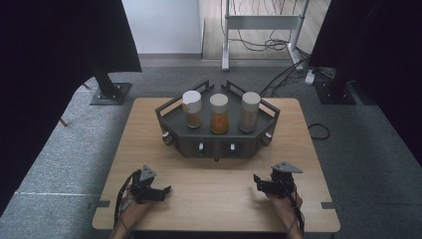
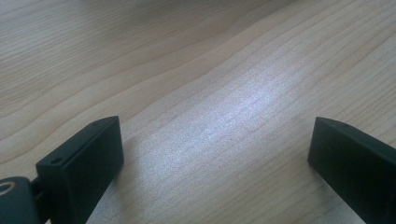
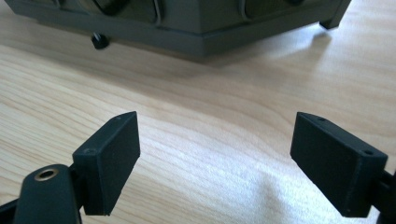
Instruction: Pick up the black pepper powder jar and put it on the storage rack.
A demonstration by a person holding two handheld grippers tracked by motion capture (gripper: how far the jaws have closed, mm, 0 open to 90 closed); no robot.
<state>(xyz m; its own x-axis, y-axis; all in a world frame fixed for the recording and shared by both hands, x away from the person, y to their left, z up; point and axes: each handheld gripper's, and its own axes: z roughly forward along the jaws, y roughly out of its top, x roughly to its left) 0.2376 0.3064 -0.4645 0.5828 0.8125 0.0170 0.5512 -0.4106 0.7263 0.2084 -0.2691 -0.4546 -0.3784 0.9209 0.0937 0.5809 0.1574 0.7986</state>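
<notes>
A dark grey angular rack stands at the middle back of the wooden table. On it stand three white-lidded jars in a row: a brown-filled one, an orange-filled one and a beige-filled one. My left gripper lies low over the table at the front left, open, with bare wood between its jaws. At the front right, my right gripper is open and holds nothing. The rack's front wall and a small foot lie just beyond it.
Small knobs line the rack's front. Black curtains hang at both sides, with stand bases on the grey carpet. A metal frame and cables lie beyond the table. A strip of bare wood separates the grippers from the rack.
</notes>
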